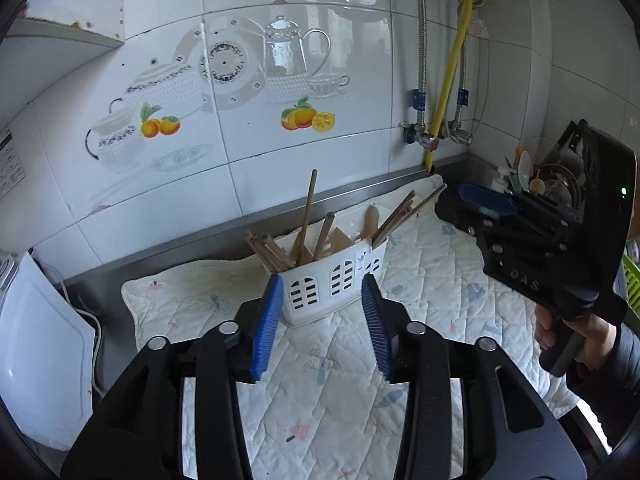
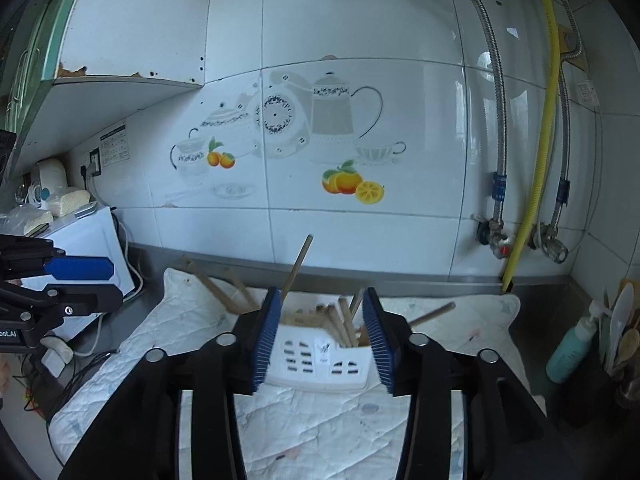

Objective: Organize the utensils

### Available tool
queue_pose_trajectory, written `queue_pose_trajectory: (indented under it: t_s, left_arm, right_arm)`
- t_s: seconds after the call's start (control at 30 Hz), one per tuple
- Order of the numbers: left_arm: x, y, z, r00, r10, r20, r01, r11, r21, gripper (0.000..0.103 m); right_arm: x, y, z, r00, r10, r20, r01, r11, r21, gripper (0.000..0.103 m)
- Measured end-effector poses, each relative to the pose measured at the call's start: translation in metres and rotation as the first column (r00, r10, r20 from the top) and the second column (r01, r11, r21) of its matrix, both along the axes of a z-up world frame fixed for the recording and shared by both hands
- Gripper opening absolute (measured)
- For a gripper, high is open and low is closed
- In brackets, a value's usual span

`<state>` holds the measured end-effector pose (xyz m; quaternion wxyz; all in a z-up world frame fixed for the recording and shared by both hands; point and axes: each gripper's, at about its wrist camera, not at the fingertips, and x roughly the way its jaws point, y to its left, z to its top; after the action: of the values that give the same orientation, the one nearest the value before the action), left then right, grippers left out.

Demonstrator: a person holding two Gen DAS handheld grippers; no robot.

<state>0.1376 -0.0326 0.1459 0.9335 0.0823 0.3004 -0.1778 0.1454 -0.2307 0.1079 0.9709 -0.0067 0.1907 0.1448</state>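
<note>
quilted mat [image 1: 340, 400] below: left gripper [image 1: 323, 320] and right gripper [image 2: 320, 332] part-open, empty.

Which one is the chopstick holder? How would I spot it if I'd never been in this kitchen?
Find the white tiled wall with the teapot and orange pictures, then look below it to the quilted mat on the counter. The utensil caddy stands on that mat: a white plastic basket with little arched slotted windows, and wooden chopsticks sticking out of its top.

Soft daylight, glare on wall tiles [image 1: 304, 8]; heavy fisheye bending; right view slightly blurred.
</note>
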Motion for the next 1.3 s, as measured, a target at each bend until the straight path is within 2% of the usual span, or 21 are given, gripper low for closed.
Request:
queue_pose_trajectory:
  t_s: [0.13,0.23,0.33,0.57,0.73,0.83,0.93,1.07,1.3]
  left_arm:
    - [-0.017,0.01,-0.006,1.0,0.017,0.018,-0.017,1.0,-0.026,0.046]
    - [-0.031,0.015,-0.014,0.999,0.036,0.04,-0.035,0.999,-0.038,0.058]
    - [-0.044,0.019,-0.022,0.997,0.05,0.057,-0.048,0.998,-0.044,0.061]
    - [-0.066,0.027,-0.041,0.992,0.098,0.083,-0.094,0.994,-0.05,0.074]
    - [-0.073,0.035,-0.049,0.986,0.141,0.093,-0.135,0.989,-0.066,0.082]
    - [-0.08,0.037,-0.051,0.98,0.162,0.113,-0.155,0.985,-0.072,0.088]
    - [-0.088,0.036,-0.052,0.974,0.178,0.14,-0.17,0.983,-0.064,0.092]
    - [-0.098,0.034,-0.054,0.959,0.216,0.186,-0.212,0.976,-0.04,0.096]
    - [-0.103,0.04,-0.06,0.945,0.264,0.193,-0.255,0.964,-0.073,0.098]
  right_arm:
    - [-0.022,0.003,-0.013,1.0,-0.003,-0.016,0.003,1.0,-0.002,0.047]
    - [-0.036,0.003,-0.021,0.999,-0.017,-0.035,0.017,1.0,0.013,0.054]
    - [-0.051,0.006,-0.031,0.999,-0.031,-0.044,0.032,0.999,0.008,0.055]
    - [-0.079,0.007,-0.048,0.997,-0.055,-0.06,0.056,0.998,0.023,0.058]
    - [-0.096,0.015,-0.056,0.994,-0.1,-0.034,0.098,0.994,-0.042,0.06]
    - [-0.105,0.015,-0.057,0.994,-0.1,-0.037,0.099,0.995,-0.027,0.062]
    - [-0.115,0.016,-0.057,0.992,-0.125,-0.016,0.124,0.992,-0.036,0.069]
    - [-0.125,0.015,-0.057,0.989,-0.148,-0.002,0.147,0.988,-0.049,0.071]
    - [-0.133,0.02,-0.065,0.984,-0.18,0.007,0.18,0.977,-0.113,0.08]
